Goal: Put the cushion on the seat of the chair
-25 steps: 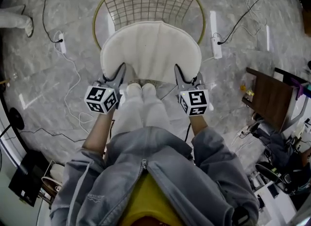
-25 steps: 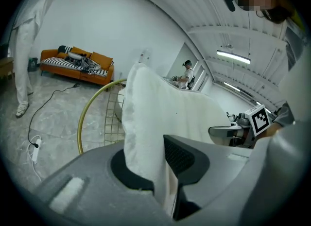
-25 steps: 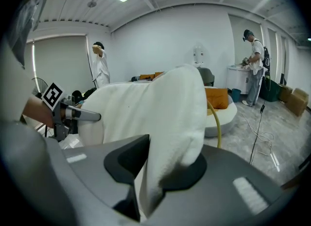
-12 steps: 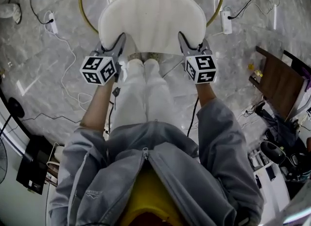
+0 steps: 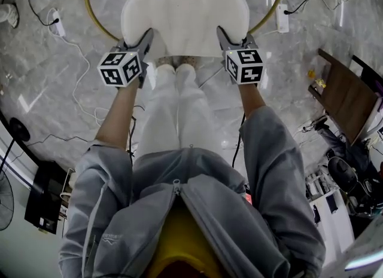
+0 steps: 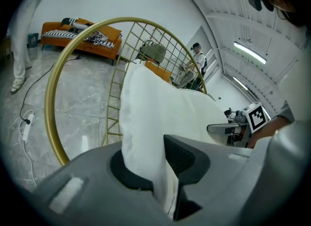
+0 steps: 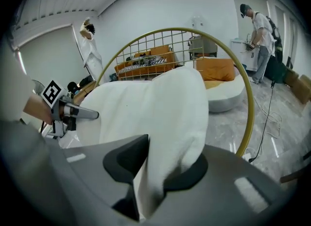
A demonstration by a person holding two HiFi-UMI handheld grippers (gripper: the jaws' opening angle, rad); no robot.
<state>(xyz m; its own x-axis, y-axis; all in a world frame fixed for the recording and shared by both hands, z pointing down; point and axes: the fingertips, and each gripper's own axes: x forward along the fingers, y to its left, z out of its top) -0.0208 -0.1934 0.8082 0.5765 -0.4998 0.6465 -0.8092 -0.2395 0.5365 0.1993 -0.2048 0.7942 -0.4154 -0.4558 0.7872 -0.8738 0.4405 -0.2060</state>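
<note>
The white cushion (image 5: 185, 14) hangs over the gold wire chair (image 5: 94, 22), held by its near edge at both corners. In the head view, my left gripper (image 5: 145, 36) is shut on the cushion's left corner. My right gripper (image 5: 222, 33) grips the right corner, and its jaws are opening with the fabric still pinched between them. In the left gripper view the cushion (image 6: 160, 118) rises from between the pads, with the chair's rim (image 6: 53, 94) behind. The right gripper view shows the cushion (image 7: 150, 113) folded between the jaws, inside the rim (image 7: 250, 103).
The person's white-trousered legs (image 5: 176, 103) stand just before the chair. Power strips (image 5: 57, 27) (image 5: 282, 15) and cables lie on the marble floor on both sides. A brown table (image 5: 344, 100) stands at the right. An orange sofa (image 6: 82, 33) and bystanders (image 7: 260, 35) are farther off.
Both grippers have sunk with the cushion toward the chair, and the view has closed in on it. Each grip on its corner looks the same.
</note>
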